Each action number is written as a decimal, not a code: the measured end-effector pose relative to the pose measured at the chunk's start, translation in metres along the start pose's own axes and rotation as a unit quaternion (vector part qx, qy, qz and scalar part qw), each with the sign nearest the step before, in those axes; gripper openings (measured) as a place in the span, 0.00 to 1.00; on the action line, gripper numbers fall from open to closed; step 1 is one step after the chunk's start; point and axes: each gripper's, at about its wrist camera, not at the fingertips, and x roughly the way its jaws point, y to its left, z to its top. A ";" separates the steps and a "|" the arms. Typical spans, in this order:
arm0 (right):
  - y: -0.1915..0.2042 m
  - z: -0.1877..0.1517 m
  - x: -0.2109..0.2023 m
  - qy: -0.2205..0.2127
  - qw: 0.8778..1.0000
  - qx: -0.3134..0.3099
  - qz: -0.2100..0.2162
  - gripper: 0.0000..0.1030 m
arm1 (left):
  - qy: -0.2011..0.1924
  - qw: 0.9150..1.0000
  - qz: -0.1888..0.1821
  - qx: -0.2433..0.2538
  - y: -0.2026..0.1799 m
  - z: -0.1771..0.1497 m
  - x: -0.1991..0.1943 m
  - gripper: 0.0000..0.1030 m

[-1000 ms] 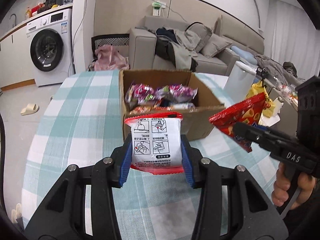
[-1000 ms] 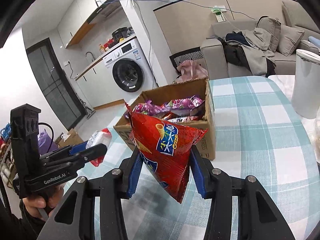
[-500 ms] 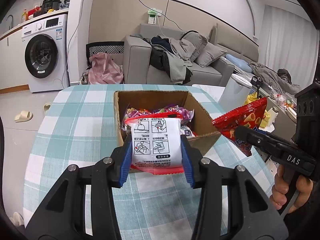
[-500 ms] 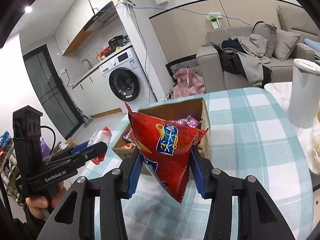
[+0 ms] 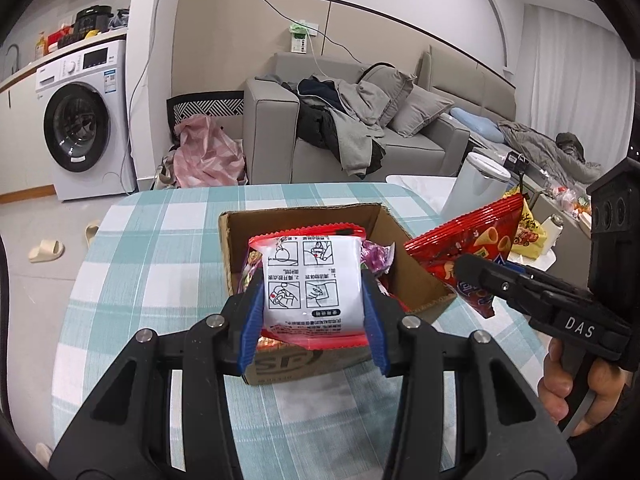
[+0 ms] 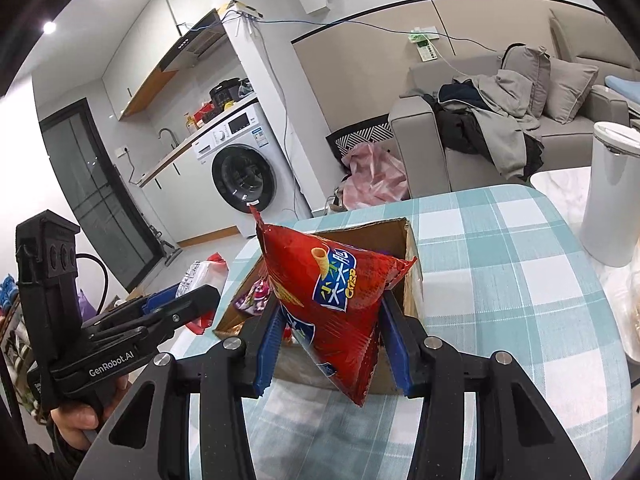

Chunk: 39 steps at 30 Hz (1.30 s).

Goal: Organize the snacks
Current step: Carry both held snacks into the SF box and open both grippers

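Note:
My left gripper (image 5: pixel 313 322) is shut on a white snack packet with red edges (image 5: pixel 313 284), held in the air just above the near side of an open cardboard box (image 5: pixel 304 218). Purple and red snack packs (image 5: pixel 374 258) lie inside the box. My right gripper (image 6: pixel 335 344) is shut on a red crisp bag (image 6: pixel 332 300), held upright over the box's near right corner (image 6: pixel 410 240). In the left wrist view the red crisp bag (image 5: pixel 472 248) hangs to the right of the box. The left gripper (image 6: pixel 182 300) with its white packet (image 6: pixel 200 276) shows at left in the right wrist view.
The box stands on a table with a teal and white checked cloth (image 5: pixel 160 248). A white bin (image 6: pixel 612 192) stands beyond the table's right edge. A grey sofa with clothes (image 5: pixel 360 128), a washing machine (image 5: pixel 76 124) and a pink bag (image 5: pixel 208 156) lie behind.
Both grippers have risen and moved forward toward the box with their packets. The box now sits lower and nearer in both views, and the white packet overlaps its opening.

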 end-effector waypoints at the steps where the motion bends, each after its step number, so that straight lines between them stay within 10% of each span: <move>1: -0.001 0.000 0.002 0.001 1.000 0.001 -0.002 0.45 | 0.001 1.000 0.002 0.003 0.000 0.002 0.004 0.40; 39: -0.017 0.000 0.084 0.052 0.998 -0.007 -0.026 0.45 | 0.038 0.999 0.013 0.027 0.009 0.002 0.090 0.40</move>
